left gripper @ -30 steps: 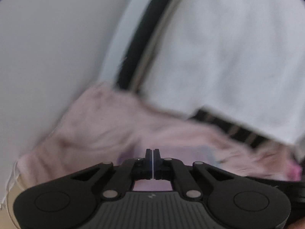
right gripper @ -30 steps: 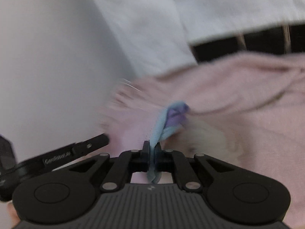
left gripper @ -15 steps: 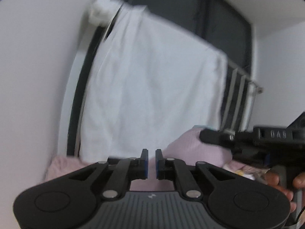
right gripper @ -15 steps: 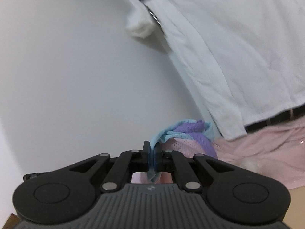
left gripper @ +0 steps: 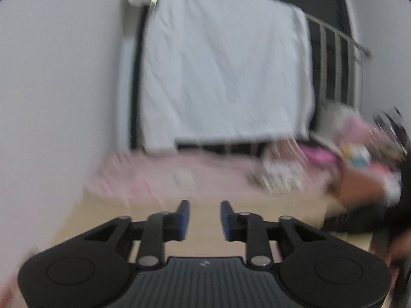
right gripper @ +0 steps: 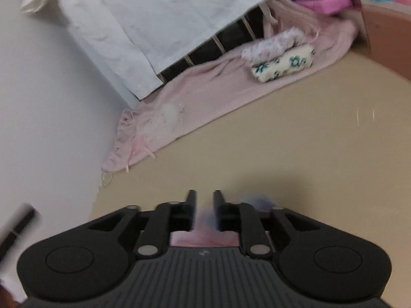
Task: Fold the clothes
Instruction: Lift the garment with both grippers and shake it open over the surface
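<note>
I had the left gripper (left gripper: pixel 204 210) up over the beige table (left gripper: pixel 205 205), its 2 blue-padded fingers (left gripper: pixel 183 217) spread wide with nothing between them. That view was smeared by motion, so details were soft. At 12 o'clock from the left gripper a pink blanket (left gripper: pixel 179 174) lay along the far edge of the table, and above it a white sheet (left gripper: pixel 223 71) hung over a dark railing.

On my right gripper (right gripper: pixel 204 200) the jaws stood parted too, a narrower gap than the left. Just under and behind them I saw a blurred pink, blue and purple garment (right gripper: pixel 205 233) lying low on the table (right gripper: pixel 282 141); the fingers did not pinch it, though I could not tell whether it touched them.

At 1 o'clock, well apart from the right gripper, 2 folded pieces sat on the pink blanket (right gripper: pixel 205 95): a cream one with teal flowers (right gripper: pixel 282 67) and a white one with small pink print (right gripper: pixel 272 43) resting on it. At 2 o'clock a brown bin (right gripper: pixel 385 38) stood at the edge of the table, with bright clutter behind it.
</note>
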`<state>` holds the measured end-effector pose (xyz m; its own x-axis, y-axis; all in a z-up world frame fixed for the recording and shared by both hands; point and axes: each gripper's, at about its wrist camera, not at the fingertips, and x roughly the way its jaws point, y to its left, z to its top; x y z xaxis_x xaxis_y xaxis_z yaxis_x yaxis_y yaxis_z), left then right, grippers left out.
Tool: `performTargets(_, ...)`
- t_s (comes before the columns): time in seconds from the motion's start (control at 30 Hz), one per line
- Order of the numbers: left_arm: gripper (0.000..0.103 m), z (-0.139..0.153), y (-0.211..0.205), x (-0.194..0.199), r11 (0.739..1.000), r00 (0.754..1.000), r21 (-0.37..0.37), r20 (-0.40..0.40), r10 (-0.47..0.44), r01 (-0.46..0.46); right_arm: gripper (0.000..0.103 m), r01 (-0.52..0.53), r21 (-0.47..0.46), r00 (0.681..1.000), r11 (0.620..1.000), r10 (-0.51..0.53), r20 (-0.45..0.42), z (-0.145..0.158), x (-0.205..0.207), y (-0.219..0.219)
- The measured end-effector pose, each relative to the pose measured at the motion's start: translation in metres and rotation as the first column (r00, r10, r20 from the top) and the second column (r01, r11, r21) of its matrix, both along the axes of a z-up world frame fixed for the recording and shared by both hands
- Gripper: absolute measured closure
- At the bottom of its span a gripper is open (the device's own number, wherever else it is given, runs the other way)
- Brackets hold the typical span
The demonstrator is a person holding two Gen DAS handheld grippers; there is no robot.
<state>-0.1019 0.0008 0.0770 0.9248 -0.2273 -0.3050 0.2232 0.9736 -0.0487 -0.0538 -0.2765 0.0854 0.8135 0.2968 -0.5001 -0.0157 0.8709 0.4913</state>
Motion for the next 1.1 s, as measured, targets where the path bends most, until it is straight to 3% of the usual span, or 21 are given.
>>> performTargets(0.07, 0.044, -0.033, -0.014, -0.010, 0.998, 0.998, 0.049, -0.044, -0.049, 0.051, 0.027, 0.012, -0.114, 0.997, 0.993, -0.002, 0.083, -0.005, -0.018, -0.020)
performTargets(0.13, 0.044, -0.058, -0.032, -0.012, 0.989, 0.990, 0.110, -0.107, -0.090, 0.102, 0.028, 0.020, -0.214, 0.992, 0.977, 0.007, 0.123, -0.013, -0.029, -0.034)
performTargets(0.23, 0.044, -0.076, -0.051, 0.001, 0.977, 0.988, 0.190, -0.138, -0.075, 0.101, 0.032, -0.112, -0.273, 0.986, 0.955, 0.142, 0.093, -0.028, -0.033, -0.033)
performTargets(0.3, 0.046, -0.082, -0.052, 0.008, 0.972, 0.990, 0.223, -0.135, -0.049, 0.079, 0.032, -0.181, -0.405, 0.965, 0.896, 0.241, 0.101, -0.038, -0.035, -0.011)
performTargets(0.37, 0.045, -0.079, -0.039, 0.014, 0.980, 0.986, 0.179, -0.153, -0.062, 0.089, 0.032, -0.243, -0.534, 0.937, 0.810, 0.338, 0.084, -0.044, -0.044, 0.013)
performTargets(0.43, 0.045, -0.078, -0.025, 0.026, 0.991, 0.971, 0.101, -0.230, -0.068, 0.093, 0.033, -0.274, -0.587, 0.926, 0.761, 0.375, 0.054, -0.053, -0.041, 0.027)
performTargets(0.47, 0.045, -0.080, -0.020, 0.033, 0.995, 0.957, 0.057, -0.282, -0.066, 0.086, 0.036, -0.277, -0.569, 0.933, 0.775, 0.359, 0.034, -0.059, -0.033, 0.031)
performTargets(0.53, 0.047, -0.078, -0.014, 0.037, 0.997, 0.946, 0.001, -0.317, -0.071, 0.075, 0.055, -0.237, -0.468, 0.965, 0.851, 0.260, -0.016, -0.068, -0.011, 0.019)
performTargets(0.57, 0.052, -0.077, -0.014, 0.037, 0.997, 0.941, -0.009, -0.328, -0.081, 0.083, 0.075, -0.218, -0.417, 0.974, 0.882, 0.223, -0.039, -0.071, -0.002, 0.014)
performTargets(0.6, 0.070, -0.075, -0.016, 0.036, 0.994, 0.936, -0.022, -0.336, -0.106, 0.104, 0.094, -0.204, -0.371, 0.979, 0.906, 0.201, -0.047, -0.072, 0.003, 0.009)
performTargets(0.63, 0.085, -0.075, -0.019, 0.035, 0.990, 0.931, -0.032, -0.337, -0.140, 0.137, 0.101, -0.209, -0.316, 0.978, 0.925, 0.200, -0.060, -0.072, 0.005, 0.005)
performTargets(0.67, 0.101, -0.074, -0.024, 0.033, 0.985, 0.928, -0.026, -0.332, -0.167, 0.168, 0.100, -0.236, -0.251, 0.972, 0.939, 0.224, -0.075, -0.071, 0.004, 0.001)
performTargets(0.73, 0.102, -0.071, -0.028, 0.030, 0.986, 0.938, -0.038, -0.303, -0.168, 0.165, 0.101, -0.268, -0.127, 0.963, 0.955, 0.264, -0.046, -0.061, -0.005, -0.006)
performTargets(0.87, 0.103, -0.033, 0.003, 0.016, 0.960, 0.969, -0.251, -0.180, -0.172, 0.124, 0.101, -0.259, 0.032, 0.960, 0.965, 0.254, 0.115, -0.006, -0.037, -0.018)
performTargets(1.0, 0.103, 0.052, 0.023, -0.017, 0.928, 0.988, -0.340, 0.028, -0.153, 0.153, 0.101, -0.298, 0.051, 0.907, 0.953, 0.266, 0.325, 0.081, -0.086, -0.019)
performTargets(1.1, 0.103, 0.122, 0.035, -0.050, 0.913, 0.966, -0.350, 0.218, -0.136, 0.207, 0.101, -0.321, -0.005, 0.829, 0.947, 0.283, 0.482, 0.154, -0.118, -0.011)
